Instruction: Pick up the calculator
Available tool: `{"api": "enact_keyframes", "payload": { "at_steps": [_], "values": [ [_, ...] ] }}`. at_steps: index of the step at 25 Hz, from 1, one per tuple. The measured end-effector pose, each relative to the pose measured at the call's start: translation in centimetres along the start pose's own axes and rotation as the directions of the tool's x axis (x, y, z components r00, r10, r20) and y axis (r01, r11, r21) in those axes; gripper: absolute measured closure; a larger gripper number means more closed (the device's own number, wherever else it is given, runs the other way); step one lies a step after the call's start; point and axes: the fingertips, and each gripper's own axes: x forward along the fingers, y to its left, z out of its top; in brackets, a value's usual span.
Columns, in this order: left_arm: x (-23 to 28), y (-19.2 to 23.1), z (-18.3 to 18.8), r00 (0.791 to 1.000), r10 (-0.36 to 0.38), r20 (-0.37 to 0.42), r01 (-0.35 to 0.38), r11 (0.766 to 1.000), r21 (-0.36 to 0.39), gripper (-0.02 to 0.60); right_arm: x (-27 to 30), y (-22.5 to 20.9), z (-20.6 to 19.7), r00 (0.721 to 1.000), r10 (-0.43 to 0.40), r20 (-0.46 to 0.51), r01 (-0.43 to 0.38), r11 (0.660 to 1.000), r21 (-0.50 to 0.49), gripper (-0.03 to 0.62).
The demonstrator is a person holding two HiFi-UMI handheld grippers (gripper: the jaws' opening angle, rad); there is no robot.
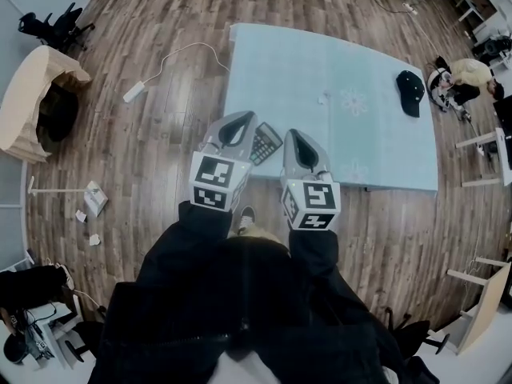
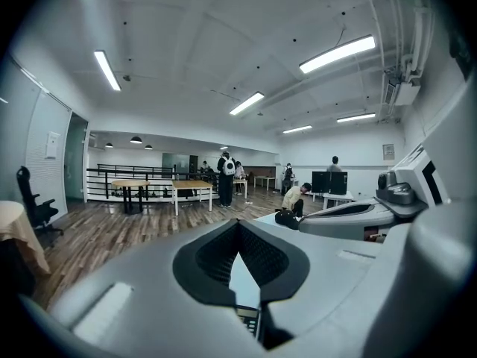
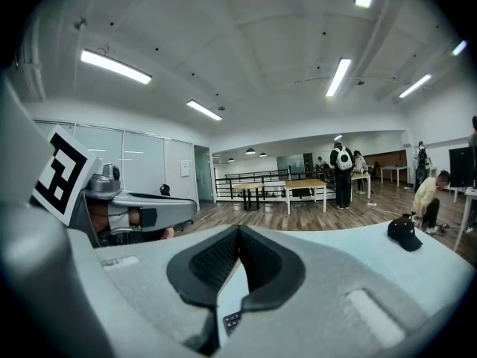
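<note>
The dark grey calculator with rows of little buttons (image 1: 266, 142) lies flat on the big light blue table (image 1: 320, 62). It is close to the table's near edge, by the left corner. It sits between the two tongs, and nothing is holding it.

The left gripper (image 1: 242, 117) is a grey tool with a black and white square-marked cube at its back. It is just beside the calculator, on its left side. Its two jaws are closed, tip against tip, with nothing between them. I cannot tell if it touches the calculator. In the left gripper view a bit of the calculator shows low down, through the gap under the closed tips.

The right gripper (image 1: 293, 134) looks the same and is just beside the calculator on the other side. Its jaws are closed together too, with nothing in them. In the right gripper view a few calculator buttons peek out below the tips.

The person's black sleeves (image 1: 192, 246) reach out to both tools.

Farther away on the table, near its right end, lies a black cap (image 1: 410, 92). It is well apart from the calculator.

The table stands on a brown wooden floor (image 1: 144, 150). A thin white cable (image 1: 172, 58) curls on the floor left of the table. Farther left is a big crumpled brown paper sack (image 1: 32, 94). Past the right end of the table, a person in a pale top (image 1: 468, 74) is bent down low.
</note>
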Motion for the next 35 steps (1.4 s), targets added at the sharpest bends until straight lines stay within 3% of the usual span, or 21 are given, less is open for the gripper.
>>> {"api": "enact_keyframes", "payload": {
  "at_steps": [10, 21, 35],
  "values": [
    [0.3, 0.6, -2.9, 0.997, 0.009, -0.074, -0.010, 1.000, -0.013, 0.581, 0.9, 0.1, -2.2, 0.998, 0.009, -0.056, -0.007, 1.000, 0.025, 0.594],
    [1.6, 2.9, -10.3, 0.978, -0.021, -0.208, -0.002, 0.994, -0.113, 0.581, 2.1, -0.8, -8.2, 0.979, -0.049, -0.200, 0.057, 0.998, 0.036, 0.593],
    [3.0, 4.3, -20.0, 0.920, -0.064, -0.386, 0.000, 0.986, -0.165, 0.581, 5.6, -1.5, -18.0, 0.921, -0.058, -0.385, 0.095, 0.992, 0.079, 0.593]
  ]
}}
